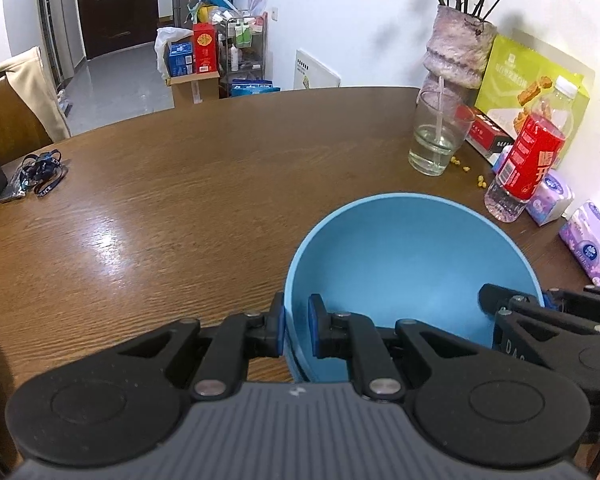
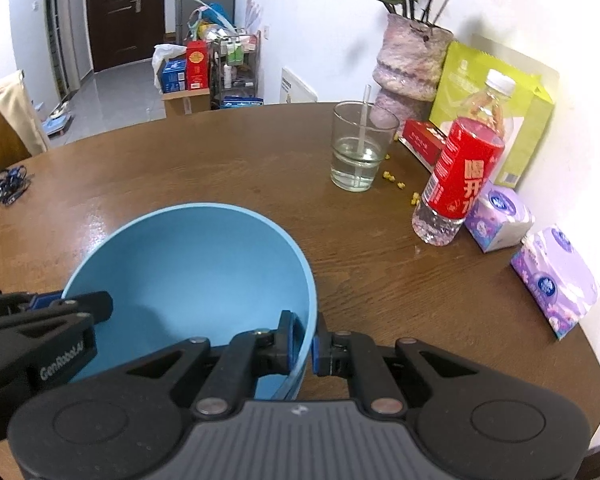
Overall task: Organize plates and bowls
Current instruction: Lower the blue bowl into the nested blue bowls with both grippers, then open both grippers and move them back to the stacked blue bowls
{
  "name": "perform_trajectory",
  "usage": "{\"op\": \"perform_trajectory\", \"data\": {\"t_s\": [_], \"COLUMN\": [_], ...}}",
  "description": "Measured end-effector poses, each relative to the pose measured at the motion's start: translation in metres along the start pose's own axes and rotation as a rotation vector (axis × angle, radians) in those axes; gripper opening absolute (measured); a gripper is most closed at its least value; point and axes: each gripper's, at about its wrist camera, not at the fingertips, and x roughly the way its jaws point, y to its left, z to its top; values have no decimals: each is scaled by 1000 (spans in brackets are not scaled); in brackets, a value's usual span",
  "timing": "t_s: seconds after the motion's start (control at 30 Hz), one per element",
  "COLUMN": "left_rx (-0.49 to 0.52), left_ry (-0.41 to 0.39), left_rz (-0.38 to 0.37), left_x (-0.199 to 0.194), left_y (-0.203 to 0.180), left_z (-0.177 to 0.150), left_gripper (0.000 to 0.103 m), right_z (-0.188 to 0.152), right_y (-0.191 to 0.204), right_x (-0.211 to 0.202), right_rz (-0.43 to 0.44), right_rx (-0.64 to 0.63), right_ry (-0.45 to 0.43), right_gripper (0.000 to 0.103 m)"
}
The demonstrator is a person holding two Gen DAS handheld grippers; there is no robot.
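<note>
A light blue bowl (image 1: 412, 264) is held over the brown wooden table (image 1: 204, 184) by both grippers. My left gripper (image 1: 296, 326) is shut on the bowl's left rim, one pad outside the wall and one inside. My right gripper (image 2: 303, 344) is shut on the bowl (image 2: 192, 264) at its right rim in the same way. In the left wrist view the right gripper's black fingers (image 1: 500, 300) reach over the bowl's right edge. In the right wrist view the left gripper's fingers (image 2: 88, 304) show at the bowl's left edge. The bowl is empty.
Along the wall on the right stand a glass of water with a straw (image 2: 358, 152), a red-labelled bottle (image 2: 460, 176), tissue packs (image 2: 552, 280), a vase of flowers (image 2: 408, 64) and a green box (image 2: 496, 100). A lanyard (image 1: 40, 172) lies at the table's left. A chair (image 1: 16, 104) stands beyond.
</note>
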Motion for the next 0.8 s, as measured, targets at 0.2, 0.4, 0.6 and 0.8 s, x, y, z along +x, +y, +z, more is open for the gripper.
{"op": "perform_trajectory", "data": {"t_s": [0.2,0.4,0.6,0.8], "left_rx": [7,11,4,-16], "left_ry": [-5,-13,-29,-63], "left_rz": [9,10,-2,5], "left_x": [0,1,-4,-16], "left_y": [0,-2,2,13], "left_z": [-2,-2,-2,-1], "left_gripper": [12,12,14,55], "right_z": [-3,-6,-5,-2], "right_y": [2,3,1,-6], "right_x": [3,8,8,0], "right_rz": [2,-5,18,41], "right_rx": [-26,-44,-33,5], "right_ry": [-4,-1,4,-11], "right_gripper": [9,9,14,54]}}
